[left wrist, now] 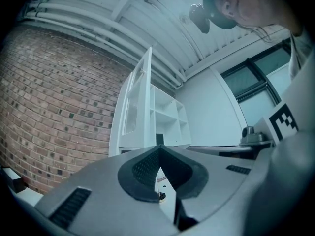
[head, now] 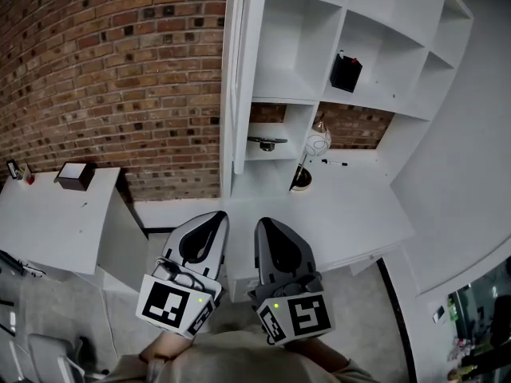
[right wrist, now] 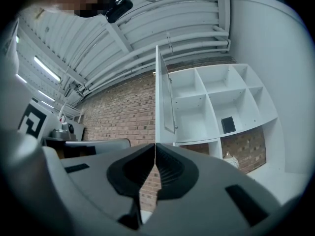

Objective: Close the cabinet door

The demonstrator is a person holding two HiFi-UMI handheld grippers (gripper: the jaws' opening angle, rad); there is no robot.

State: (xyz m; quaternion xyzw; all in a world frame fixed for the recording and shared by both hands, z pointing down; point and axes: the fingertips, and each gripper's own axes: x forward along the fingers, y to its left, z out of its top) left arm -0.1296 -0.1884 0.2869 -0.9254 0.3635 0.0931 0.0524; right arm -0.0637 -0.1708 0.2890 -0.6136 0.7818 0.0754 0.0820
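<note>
The white cabinet door (head: 238, 70) stands swung open toward me, seen nearly edge-on at the left side of the white shelf unit (head: 375, 46). Both grippers hover side by side below it, short of the counter and apart from the door. My left gripper (head: 215, 216) is shut with nothing in it, and so is my right gripper (head: 262, 223). In the left gripper view the shut tips (left wrist: 158, 149) point up at the door (left wrist: 140, 102). In the right gripper view the shut tips (right wrist: 155, 145) line up under the door's thin edge (right wrist: 158, 97).
A white counter (head: 359, 214) runs below the shelves, with a round glass object (head: 318, 142) and a dark bowl (head: 301, 180) on it. A black box (head: 346, 72) sits in one cubby. A white side table (head: 48, 214) with a small box (head: 76, 174) is left, against the brick wall (head: 120, 70).
</note>
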